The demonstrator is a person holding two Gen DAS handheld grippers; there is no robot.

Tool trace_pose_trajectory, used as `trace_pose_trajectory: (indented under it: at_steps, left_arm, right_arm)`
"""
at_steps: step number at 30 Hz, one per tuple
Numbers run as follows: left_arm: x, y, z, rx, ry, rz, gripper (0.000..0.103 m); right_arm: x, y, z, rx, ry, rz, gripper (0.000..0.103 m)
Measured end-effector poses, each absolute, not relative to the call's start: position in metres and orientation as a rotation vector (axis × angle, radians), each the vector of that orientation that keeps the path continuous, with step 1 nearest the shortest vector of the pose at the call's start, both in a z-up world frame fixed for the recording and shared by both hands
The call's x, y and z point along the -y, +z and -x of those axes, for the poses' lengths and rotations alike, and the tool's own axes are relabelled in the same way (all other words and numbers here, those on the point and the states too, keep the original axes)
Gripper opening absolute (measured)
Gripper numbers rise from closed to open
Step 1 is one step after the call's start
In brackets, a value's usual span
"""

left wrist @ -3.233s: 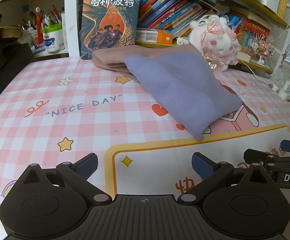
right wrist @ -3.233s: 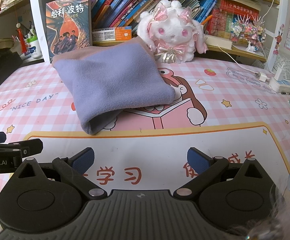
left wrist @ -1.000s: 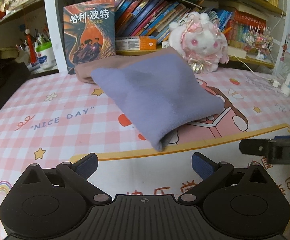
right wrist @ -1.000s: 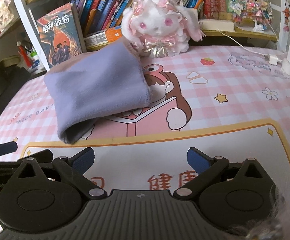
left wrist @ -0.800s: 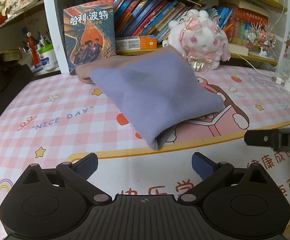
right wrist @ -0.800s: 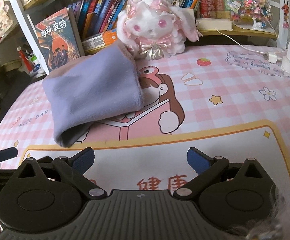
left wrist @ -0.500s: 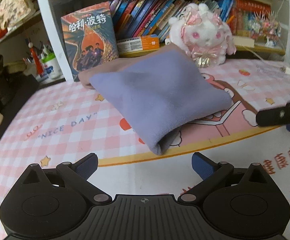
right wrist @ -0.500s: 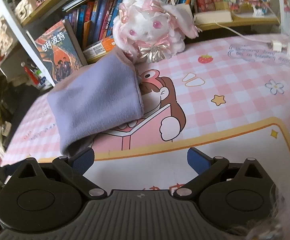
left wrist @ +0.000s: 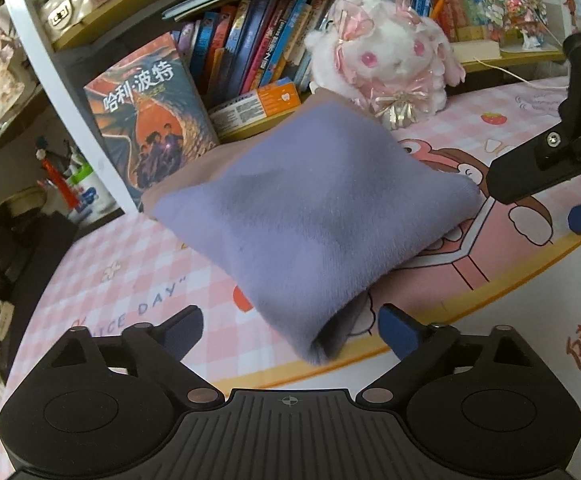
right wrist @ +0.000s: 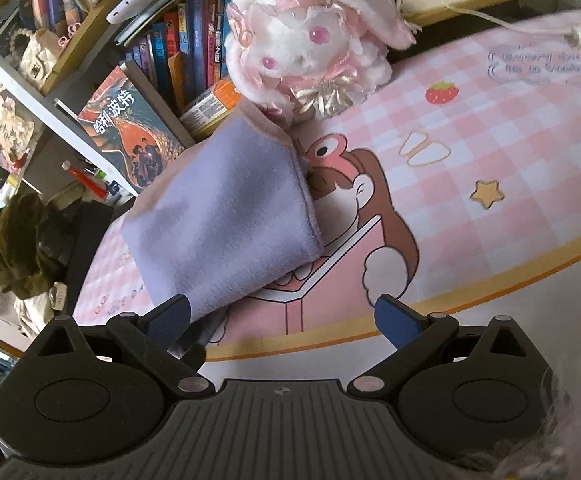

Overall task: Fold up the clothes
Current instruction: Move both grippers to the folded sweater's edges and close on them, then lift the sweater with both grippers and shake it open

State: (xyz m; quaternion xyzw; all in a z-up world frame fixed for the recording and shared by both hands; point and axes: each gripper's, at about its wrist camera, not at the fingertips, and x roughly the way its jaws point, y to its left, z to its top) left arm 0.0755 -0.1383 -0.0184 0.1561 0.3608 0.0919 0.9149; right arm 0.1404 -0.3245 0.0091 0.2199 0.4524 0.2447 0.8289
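Garment: folded lilac fleece cloth [left wrist: 310, 216] with a dusty-pink layer underneath, lying on the pink checked cartoon-print table mat [left wrist: 130, 264], its far edge toward the bookshelf.
Left gripper [left wrist: 290, 326]: jaws spread wide, holding nothing. The cloth's near folded corner points into the gap between the two blue-padded fingertips [left wrist: 396, 330]; whether the corner actually reaches between them or lies just ahead, cannot tell.
Right gripper [right wrist: 282, 318]: jaws spread wide, empty. Its left fingertip sits over or against the cloth's near lower edge; contact not resolvable. The right fingertip is well apart from the cloth, above the mat's printed open book.
Left view only: the right gripper's black finger and blue pad enter from the right edge, just beside the cloth's right corner; "NICE DAY" lettering [left wrist: 146, 308] on the mat left of the cloth.
Right view only: the cloth's open hemmed edge [right wrist: 308, 200] facing right, pink layer peeking out at the top; strawberry and star prints on the mat.
Both views: white-and-pink plush rabbit [right wrist: 306, 48] just behind the cloth; upright illustrated book with Chinese title [left wrist: 150, 120] at the shelf's left.
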Motion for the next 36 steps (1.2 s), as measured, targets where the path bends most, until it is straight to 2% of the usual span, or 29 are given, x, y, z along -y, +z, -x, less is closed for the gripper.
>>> trace_pose_trajectory:
  at_steps: [2,12,14,20,26,28,31,33,35,36]
  left_arm:
    - [0.136,-0.019,-0.08,-0.739,0.192,-0.325,0.082]
    - [0.122,-0.004,-0.089,-0.698,0.143,-0.234,0.068]
    - [0.122,-0.004,-0.089,-0.701,0.118,-0.234,0.057]
    - [0.118,-0.001,-0.089,-0.714,0.061,-0.23,0.037]
    - [0.116,0.004,-0.086,-0.705,0.053,-0.244,0.035]
    - [0.115,0.003,-0.084,-0.712,0.059,-0.248,0.039]
    - [0.113,-0.004,-0.085,-0.742,0.068,-0.265,0.043]
    - [0.113,-0.011,-0.086,-0.762,0.087,-0.279,0.043]
    - [0.109,-0.017,-0.089,-0.774,0.103,-0.27,0.04]
    - [0.106,-0.018,-0.09,-0.776,0.104,-0.254,0.038]
  right_arm:
    - [0.324,0.007,-0.142,-0.976,0.526,-0.495,0.099]
    - [0.32,0.002,-0.152,-1.008,0.539,-0.591,0.099]
    - [0.316,0.001,-0.153,-1.017,0.55,-0.611,0.099]
    - [0.308,-0.005,-0.161,-1.041,0.554,-0.719,0.098]
    - [0.29,-0.015,-0.183,-1.076,0.545,-0.848,0.096]
    - [0.284,-0.021,-0.191,-1.102,0.507,-0.904,0.092]
    - [0.279,-0.027,-0.203,-1.131,0.434,-0.96,0.074]
    - [0.279,-0.026,-0.207,-1.133,0.415,-0.948,0.032]
    - [0.278,-0.025,-0.21,-1.134,0.395,-0.935,0.014]
    - [0.28,-0.024,-0.211,-1.129,0.397,-0.936,0.013]
